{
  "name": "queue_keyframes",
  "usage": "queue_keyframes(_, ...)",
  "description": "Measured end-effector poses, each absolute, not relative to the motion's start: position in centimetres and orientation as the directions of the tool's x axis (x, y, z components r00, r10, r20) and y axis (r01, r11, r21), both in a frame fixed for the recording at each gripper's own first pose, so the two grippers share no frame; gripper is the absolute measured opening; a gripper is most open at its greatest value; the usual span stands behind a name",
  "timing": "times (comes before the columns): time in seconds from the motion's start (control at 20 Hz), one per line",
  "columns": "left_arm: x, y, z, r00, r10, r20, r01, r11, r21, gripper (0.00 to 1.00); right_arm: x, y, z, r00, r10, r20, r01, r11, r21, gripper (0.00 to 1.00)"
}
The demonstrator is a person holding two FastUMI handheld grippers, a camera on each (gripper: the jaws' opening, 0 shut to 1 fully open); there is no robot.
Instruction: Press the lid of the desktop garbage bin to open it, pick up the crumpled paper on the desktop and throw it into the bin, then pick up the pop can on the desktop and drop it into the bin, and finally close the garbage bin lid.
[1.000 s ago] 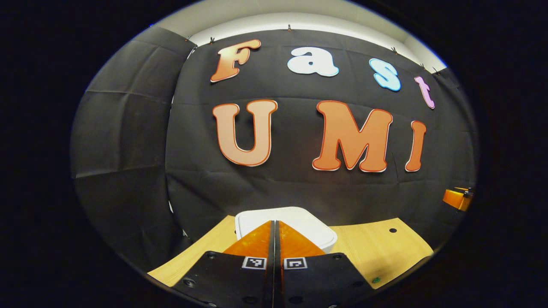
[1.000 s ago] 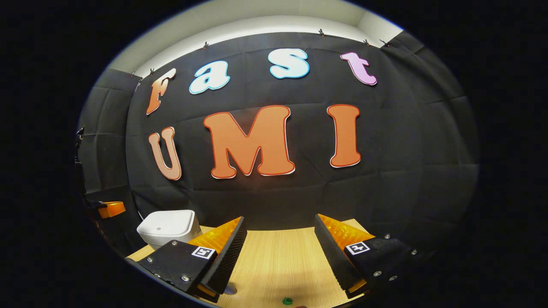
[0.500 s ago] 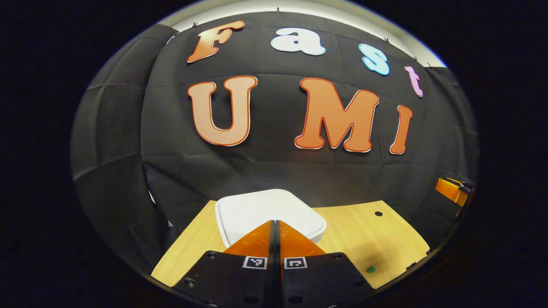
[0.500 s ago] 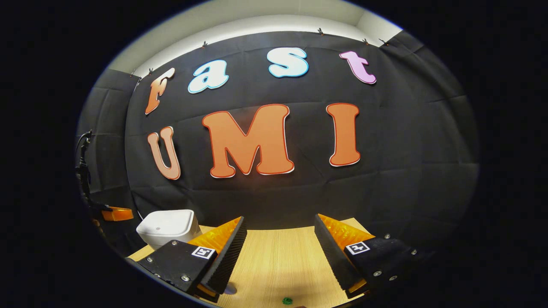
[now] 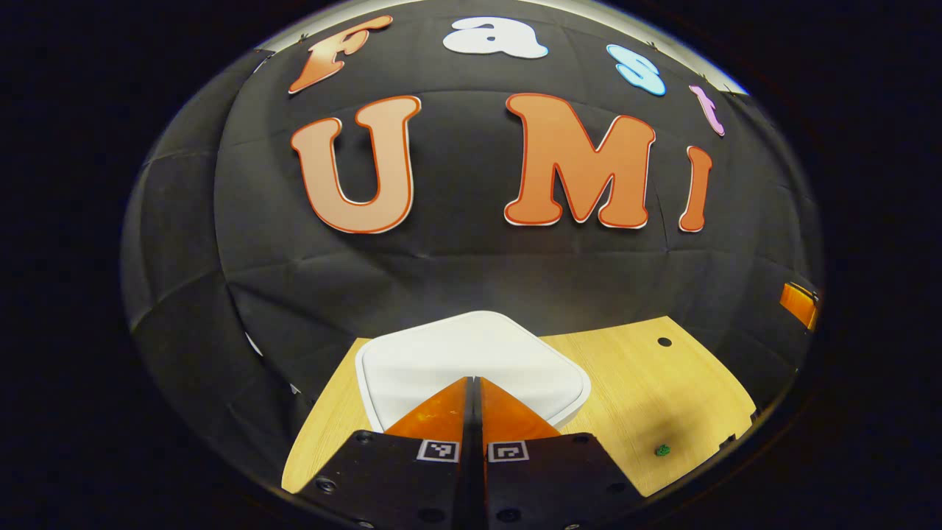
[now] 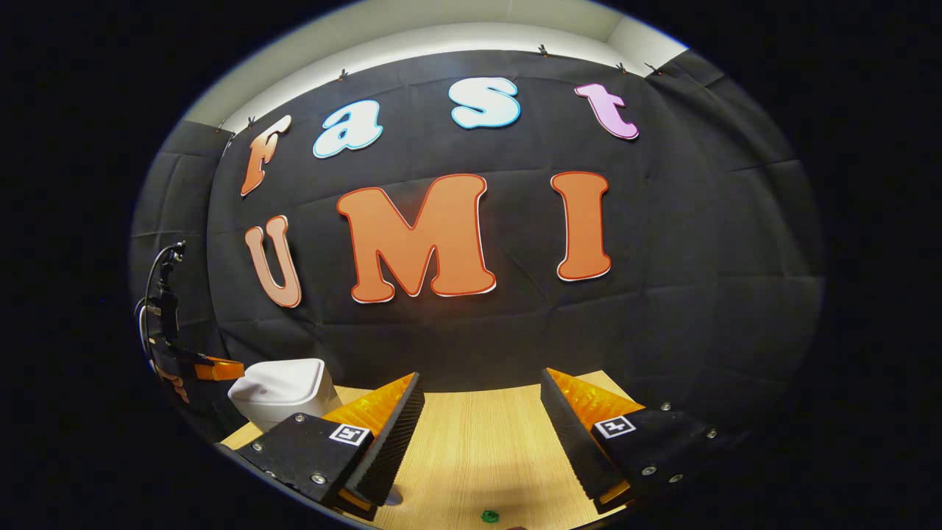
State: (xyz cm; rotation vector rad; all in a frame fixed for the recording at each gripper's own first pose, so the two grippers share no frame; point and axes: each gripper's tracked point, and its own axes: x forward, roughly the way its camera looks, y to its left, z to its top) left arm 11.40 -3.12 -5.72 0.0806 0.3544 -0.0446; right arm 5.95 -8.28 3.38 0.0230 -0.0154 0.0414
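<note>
While pressed together, left gripper [image 5: 473,380] fingers over the bin lid [image 5: 471,353]; right gripper [image 6: 482,386] spread

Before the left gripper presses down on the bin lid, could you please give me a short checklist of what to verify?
1. Bin lid shut and flat: ok.
2. Left gripper closed, fingers together for pressing: ok.
3. Left gripper over the lid: ok; touching it: cannot tell.
4. Right gripper open over the desktop, apart from the bin: ok.
5. Crumpled paper and pop can located: cannot tell.
</note>
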Motion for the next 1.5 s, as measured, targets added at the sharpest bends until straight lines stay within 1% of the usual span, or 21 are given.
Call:
queue_keyframes(0.1,11.9,-3.4,-6.4,0.927,-0.044,-0.371,0.077,0.994,0.075,0.00,6.0,-8.4,3.2,0.999,0.039,0.009,-0.040,0.999,0.033,0.95)
queue_keyframes(0.15,11.8,-3.3,-6.8,0.923,-0.041,-0.382,0.078,0.994,0.081,0.00,6.0,-8.7,3.1,0.999,0.034,0.006,-0.034,0.999,0.039,1.00)
queue_keyframes(0.2,11.8,-3.2,-7.1,0.919,-0.044,-0.391,0.081,0.994,0.078,0.00,6.1,-8.9,3.1,1.000,0.028,0.007,-0.029,0.999,0.043,1.00)
queue_keyframes(0.25,11.7,-3.5,-7.5,0.915,-0.056,-0.401,0.088,0.994,0.061,0.00,6.1,-8.8,3.1,1.000,0.028,0.006,-0.028,0.999,0.047,0.95)
queue_keyframes(0.35,11.5,-3.8,-8.8,0.895,-0.077,-0.439,0.096,0.995,0.021,0.00,6.2,-8.8,3.0,1.000,0.026,0.002,-0.026,0.999,0.048,0.95)
queue_keyframes(0.4,11.0,-3.8,-9.6,0.868,-0.072,-0.491,0.098,0.995,0.028,0.00,6.4,-8.9,2.9,1.000,0.023,-0.001,-0.023,0.999,0.046,0.95)
queue_keyframes(0.5,11.4,-4.0,-10.4,0.859,-0.076,-0.507,0.137,0.987,0.085,0.00,6.7,-8.8,2.5,1.000,0.023,-0.016,-0.022,0.999,0.044,0.95)
queue_keyframes(0.55,11.4,-4.2,-10.7,0.852,-0.065,-0.520,0.127,0.988,0.085,0.00,6.8,-8.6,2.3,0.999,0.029,-0.020,-0.028,0.999,0.047,0.95)
queue_keyframes(0.65,11.8,-4.0,-10.4,0.865,-0.061,-0.498,0.134,0.985,0.111,0.00,6.9,-8.2,1.9,0.999,0.038,-0.031,-0.037,0.998,0.049,0.95)
queue_keyframes(0.75,11.6,-4.0,-10.3,0.873,-0.067,-0.484,0.120,0.990,0.080,0.01,7.0,-7.7,1.4,0.998,0.049,-0.040,-0.047,0.998,0.049,0.95)
queue_keyframes(0.8,11.6,-4.0,-10.1,0.880,-0.075,-0.469,0.117,0.991,0.062,0.05,6.9,-7.6,1.4,0.998,0.051,-0.043,-0.049,0.998,0.047,0.95)
queue_keyframes(0.85,11.5,-3.9,-10.2,0.884,-0.077,-0.461,0.112,0.993,0.048,0.01,6.9,-7.5,1.5,0.998,0.053,-0.043,-0.051,0.998,0.046,0.95)
queue_keyframes(1.0,11.4,-3.8,-9.7,0.904,-0.091,-0.418,0.127,0.990,0.058,0.01,7.1,-7.8,1.9,0.999,0.044,-0.030,-0.042,0.997,0.065,0.95)
queue_keyframes(1.15,11.2,-3.3,-7.8,0.918,-0.043,-0.394,0.090,0.991,0.101,0.00,7.0,-7.9,2.7,0.999,0.046,-0.017,-0.044,0.995,0.090,0.95)
queue_keyframes(1.35,10.2,-3.0,-1.3,0.966,-0.006,-0.257,0.043,0.989,0.139,0.00,6.4,-8.5,3.2,0.999,0.033,0.004,-0.033,0.997,0.073,0.95)
queue_keyframes(1.45,9.6,-3.8,1.4,0.984,-0.021,-0.179,0.043,0.992,0.119,0.00,6.3,-8.8,3.2,1.000,0.030,0.001,-0.030,0.997,0.069,0.95)
queue_keyframes(1.5,9.1,-4.3,2.3,0.986,-0.030,-0.165,0.048,0.993,0.104,0.00,6.2,-8.9,3.2,0.999,0.033,0.001,-0.032,0.997,0.074,0.95)
